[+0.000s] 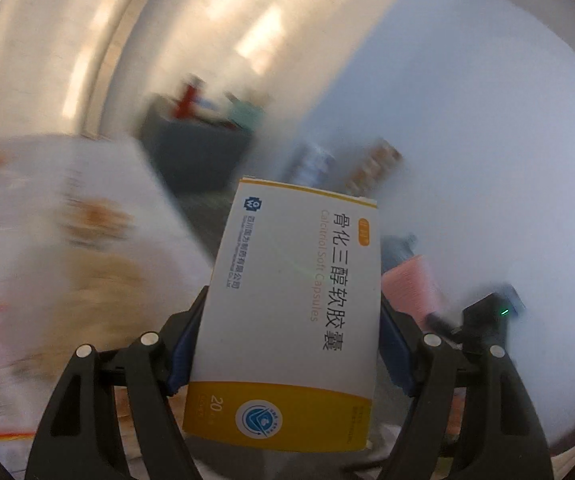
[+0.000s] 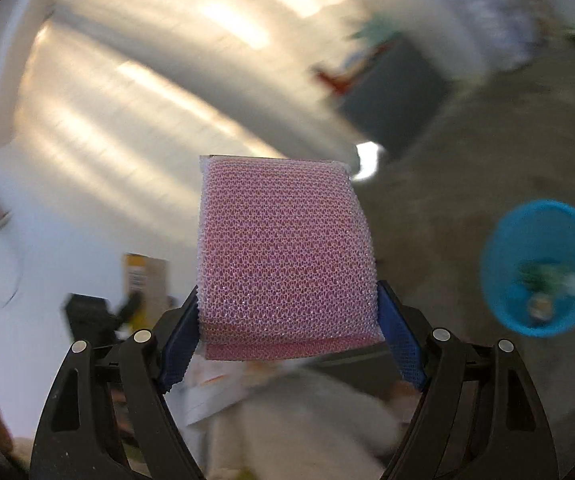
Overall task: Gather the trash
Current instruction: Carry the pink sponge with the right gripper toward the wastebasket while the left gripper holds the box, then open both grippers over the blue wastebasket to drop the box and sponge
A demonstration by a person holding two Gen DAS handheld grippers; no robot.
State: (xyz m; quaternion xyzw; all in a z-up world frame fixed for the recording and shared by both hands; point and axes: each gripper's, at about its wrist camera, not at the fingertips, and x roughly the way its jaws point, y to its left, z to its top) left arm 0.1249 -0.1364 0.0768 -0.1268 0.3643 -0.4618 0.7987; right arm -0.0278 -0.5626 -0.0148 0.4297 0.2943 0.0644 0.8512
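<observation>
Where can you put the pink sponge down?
The right tool holds the pink sponge. The grey floor looks bare between the blue bin and the dark box. The bin already holds scraps but has room. Below the tool it is crowded with blurry papers.

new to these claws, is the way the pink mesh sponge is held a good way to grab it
Likely yes. The right claw pinches the pink mesh sponge across its two narrow side edges at the near end, approaching end-on. It is a soft, flat slab, so squeezing its width keeps it steady.
</observation>
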